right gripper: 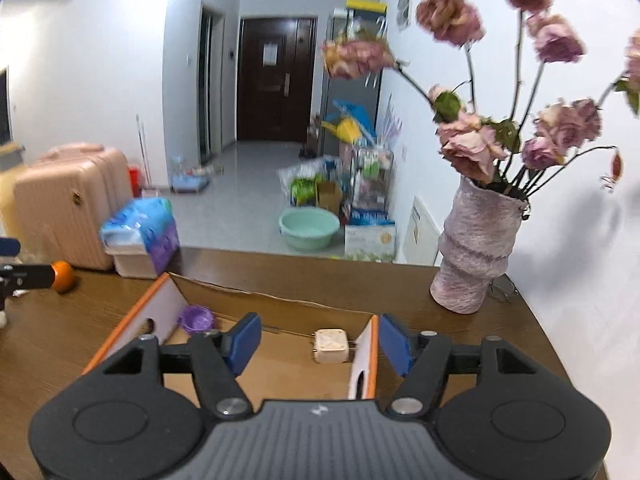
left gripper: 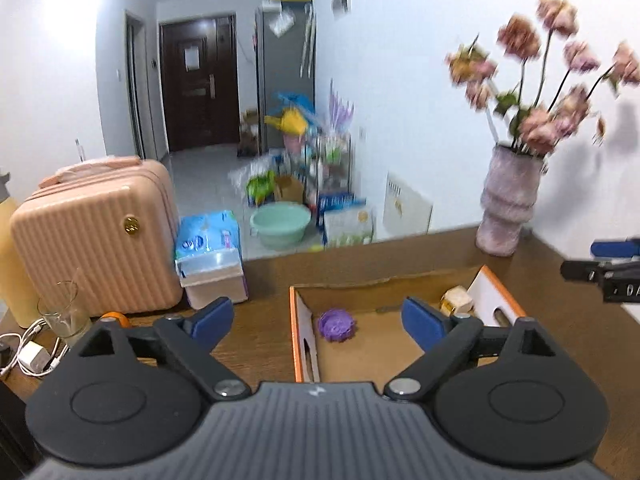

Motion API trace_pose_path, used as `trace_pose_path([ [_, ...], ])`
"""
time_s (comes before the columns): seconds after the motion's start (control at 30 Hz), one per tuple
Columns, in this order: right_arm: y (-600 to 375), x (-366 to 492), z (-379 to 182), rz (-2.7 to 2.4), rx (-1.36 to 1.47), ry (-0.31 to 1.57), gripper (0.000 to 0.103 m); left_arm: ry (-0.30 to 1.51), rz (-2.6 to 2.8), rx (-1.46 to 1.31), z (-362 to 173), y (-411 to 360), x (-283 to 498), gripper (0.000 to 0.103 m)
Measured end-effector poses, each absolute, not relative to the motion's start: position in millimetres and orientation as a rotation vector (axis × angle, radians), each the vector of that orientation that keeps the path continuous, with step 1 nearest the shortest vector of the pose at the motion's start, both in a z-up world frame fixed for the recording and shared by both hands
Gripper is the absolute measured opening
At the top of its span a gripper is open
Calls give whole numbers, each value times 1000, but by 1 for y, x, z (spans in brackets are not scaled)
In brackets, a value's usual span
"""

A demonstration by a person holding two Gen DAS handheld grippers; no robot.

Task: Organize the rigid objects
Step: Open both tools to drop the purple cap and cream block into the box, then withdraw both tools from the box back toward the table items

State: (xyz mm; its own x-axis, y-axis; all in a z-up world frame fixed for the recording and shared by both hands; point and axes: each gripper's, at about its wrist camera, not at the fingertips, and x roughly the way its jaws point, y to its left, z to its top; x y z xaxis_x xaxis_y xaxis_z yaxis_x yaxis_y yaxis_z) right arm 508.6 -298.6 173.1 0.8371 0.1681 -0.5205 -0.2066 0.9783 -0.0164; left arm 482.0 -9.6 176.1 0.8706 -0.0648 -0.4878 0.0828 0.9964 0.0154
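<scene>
both the left gripper [left gripper: 318,322] and right gripper [right gripper: 320,344] are wide open, holding nothing. they hover over a cardboard box [right gripper: 280,310] containing a purple ball [left gripper: 336,325] on the left and a cream case [right gripper: 331,346] on the right.

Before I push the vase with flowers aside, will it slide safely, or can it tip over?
It may tip. The vase is tall, and its long stems lean out far above the rim, so it looks top-heavy. Its rough surface probably drags on the wooden table rather than sliding. It looks ceramic, so possibly fragile. Pushing low near the base seems safer.
</scene>
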Motion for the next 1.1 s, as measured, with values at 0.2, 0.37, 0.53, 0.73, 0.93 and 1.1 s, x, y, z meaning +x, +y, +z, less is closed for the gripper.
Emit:
trace_pose_path([
  [0.2,-296,455,155,184,-67,397,69,364,-89,72,159,-7,430,98],
  [0.37,-303,417,141,180,-14,284,76,205,-84,44,145,-2,389,102],
  [0.53,-306,381,131,169,21,225,83,176,-113,42,129,1,362,103],
  [0.73,-306,310,116,133,38,168,89,179,-102,24,113,7,297,103],
  [0.93,-301,214,99,141,69,89,100,151,-128,-20,85,26,205,103],
  [1.1,-283,134,71,111,14,21,103,222,-186,-16,41,40,152,103],
])
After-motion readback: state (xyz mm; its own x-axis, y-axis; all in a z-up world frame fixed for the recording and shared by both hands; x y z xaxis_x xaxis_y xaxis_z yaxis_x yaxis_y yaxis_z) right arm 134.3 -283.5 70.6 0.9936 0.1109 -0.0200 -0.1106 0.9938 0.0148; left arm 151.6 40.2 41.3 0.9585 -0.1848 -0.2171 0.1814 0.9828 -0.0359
